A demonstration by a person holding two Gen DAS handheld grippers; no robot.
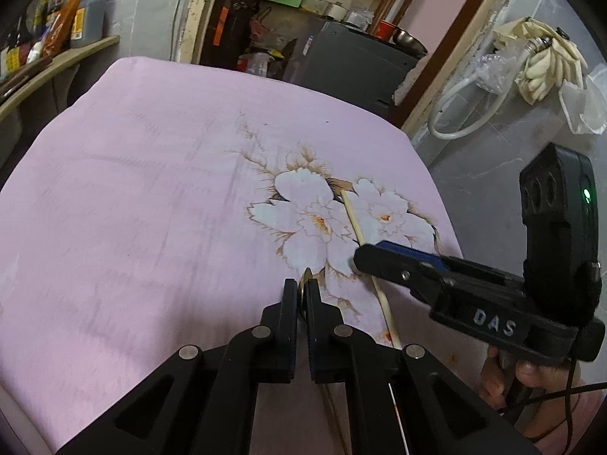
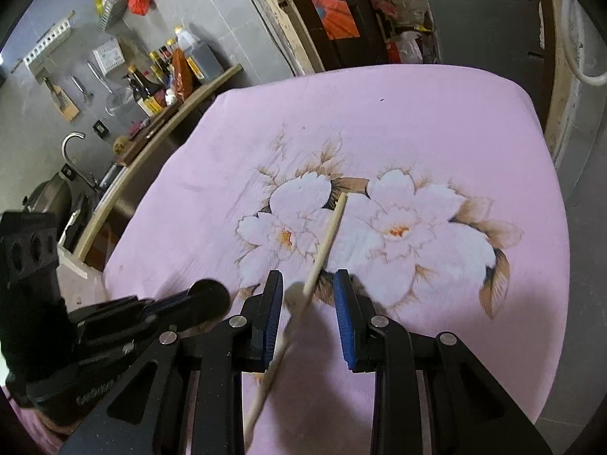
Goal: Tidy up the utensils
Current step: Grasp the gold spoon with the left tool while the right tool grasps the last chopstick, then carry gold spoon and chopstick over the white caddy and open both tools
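Note:
A pale wooden chopstick (image 1: 353, 220) lies slanted on the pink flowered tablecloth (image 1: 151, 189). My left gripper (image 1: 301, 288) is shut on a thin metal utensil (image 1: 305, 276), seen edge-on, whose slim handle runs back under the fingers. My right gripper (image 1: 370, 252) comes in from the right, just above the chopstick's middle. In the right wrist view the chopstick (image 2: 330, 235) runs between the blue pads (image 2: 343, 303) of the right gripper (image 2: 309, 295), nearer the left one. The jaws stand apart and do not press on it. The left gripper (image 2: 210, 295) shows at the lower left.
The tablecloth (image 2: 417, 132) drops off at its edges into grey floor on the right. A counter with sauce bottles (image 2: 167, 79) and a tap (image 2: 72, 144) lies to the left. A dark cabinet (image 1: 353, 64) stands behind the table. A hand (image 1: 531, 379) holds the right gripper's handle.

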